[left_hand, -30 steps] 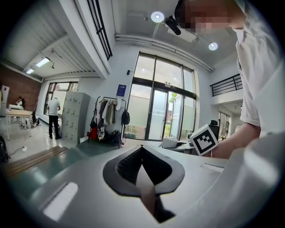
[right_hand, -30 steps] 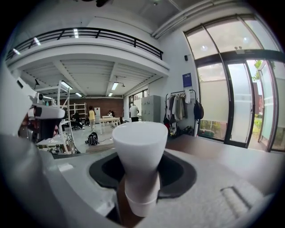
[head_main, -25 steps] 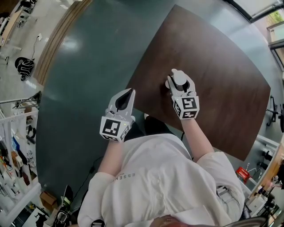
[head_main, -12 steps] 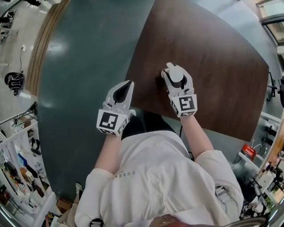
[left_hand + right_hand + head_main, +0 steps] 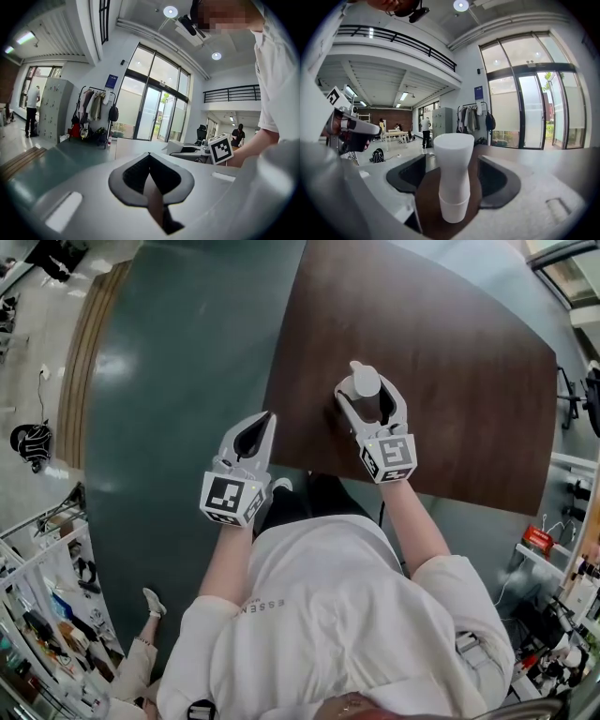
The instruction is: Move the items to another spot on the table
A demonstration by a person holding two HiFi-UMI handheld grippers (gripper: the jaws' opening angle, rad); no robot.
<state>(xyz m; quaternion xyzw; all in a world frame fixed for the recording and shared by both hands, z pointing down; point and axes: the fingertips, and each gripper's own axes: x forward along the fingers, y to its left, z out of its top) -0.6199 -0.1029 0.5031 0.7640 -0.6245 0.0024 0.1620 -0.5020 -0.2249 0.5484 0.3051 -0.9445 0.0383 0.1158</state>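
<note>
A white waisted bottle (image 5: 366, 382) stands upright on the dark brown table (image 5: 450, 352), near its front edge. My right gripper (image 5: 368, 397) is open around it. Its jaws have just been opening, and in the right gripper view the bottle (image 5: 453, 178) rises between the dark pads (image 5: 405, 174) with a gap on each side. My left gripper (image 5: 265, 420) is shut and empty, and it hovers at the table's near left corner. In the left gripper view its pads (image 5: 136, 176) meet at the tip, with only a thin strip of table showing behind them.
The table's front edge (image 5: 309, 470) runs just under both grippers, against the person's body. Grey-green floor (image 5: 178, 381) lies to the left, with a wooden strip beyond it. Cluttered shelves (image 5: 37, 634) and a shoe (image 5: 155, 601) are at lower left.
The right gripper's jaws have spread away from the white bottle, which stays standing on the table. The left gripper has shifted slightly and stays shut.
</note>
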